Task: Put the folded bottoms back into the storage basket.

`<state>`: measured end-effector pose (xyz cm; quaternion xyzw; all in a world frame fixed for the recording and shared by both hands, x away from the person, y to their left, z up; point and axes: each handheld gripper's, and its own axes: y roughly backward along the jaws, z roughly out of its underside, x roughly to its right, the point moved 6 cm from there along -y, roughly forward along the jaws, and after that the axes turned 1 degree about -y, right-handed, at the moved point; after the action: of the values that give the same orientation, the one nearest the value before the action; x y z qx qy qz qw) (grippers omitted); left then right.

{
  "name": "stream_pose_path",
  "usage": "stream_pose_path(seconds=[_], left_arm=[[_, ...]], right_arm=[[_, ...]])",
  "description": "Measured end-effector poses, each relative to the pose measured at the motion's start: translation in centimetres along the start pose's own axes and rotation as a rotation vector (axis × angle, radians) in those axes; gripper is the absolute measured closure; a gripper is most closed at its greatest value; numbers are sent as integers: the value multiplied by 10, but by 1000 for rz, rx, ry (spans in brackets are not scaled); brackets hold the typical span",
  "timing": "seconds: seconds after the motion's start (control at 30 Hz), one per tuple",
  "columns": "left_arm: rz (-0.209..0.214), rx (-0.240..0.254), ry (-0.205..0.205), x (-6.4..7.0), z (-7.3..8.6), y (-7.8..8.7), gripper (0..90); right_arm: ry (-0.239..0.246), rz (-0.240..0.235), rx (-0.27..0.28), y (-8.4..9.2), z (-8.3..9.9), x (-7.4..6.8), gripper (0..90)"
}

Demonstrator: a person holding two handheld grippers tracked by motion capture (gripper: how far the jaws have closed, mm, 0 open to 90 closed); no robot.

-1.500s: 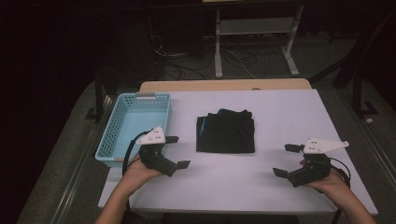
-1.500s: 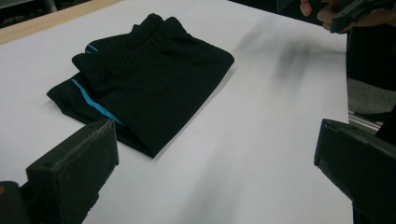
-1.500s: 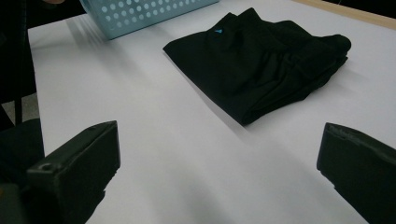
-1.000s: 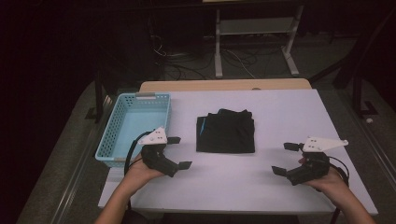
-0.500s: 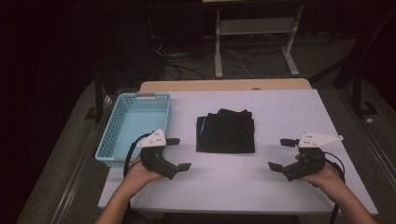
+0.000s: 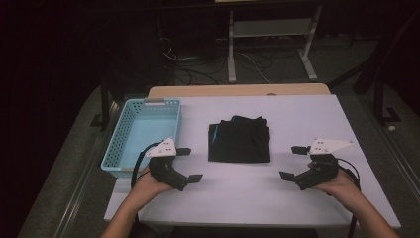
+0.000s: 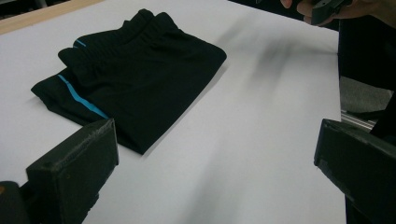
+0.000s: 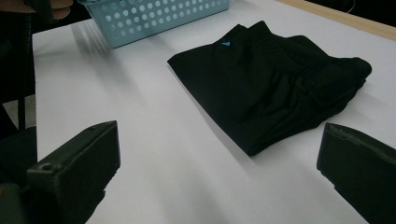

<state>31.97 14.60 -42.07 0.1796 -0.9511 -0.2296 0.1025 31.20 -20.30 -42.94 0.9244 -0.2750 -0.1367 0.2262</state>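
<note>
— What's around the work?
— A light-blue basket (image 6: 141,136) stands at the counter's left, just beside the left gripper (image 6: 189,163). Nothing lies between either gripper and the folded black garment (image 6: 240,140).
— Where is that garment?
— Mid-counter, flat, between the two grippers; in the left gripper view it lies ahead and to the left (image 7: 130,79). The right gripper (image 6: 293,162) sits near the counter's right edge, apart from it.
— Jaws?
— Both spread wide, holding nothing.
— Surface and room?
— A white counter (image 6: 297,119) with a wooden far edge; dark floor, cables and a metal frame (image 6: 270,29) behind.
</note>
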Motion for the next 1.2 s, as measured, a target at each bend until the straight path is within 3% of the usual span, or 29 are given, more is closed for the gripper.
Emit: stream_pose_path(seconds=[1.2], left_arm=[[6, 2, 0, 1, -1, 1, 0]], right_arm=[[37, -75, -56, -45, -19, -6, 0]])
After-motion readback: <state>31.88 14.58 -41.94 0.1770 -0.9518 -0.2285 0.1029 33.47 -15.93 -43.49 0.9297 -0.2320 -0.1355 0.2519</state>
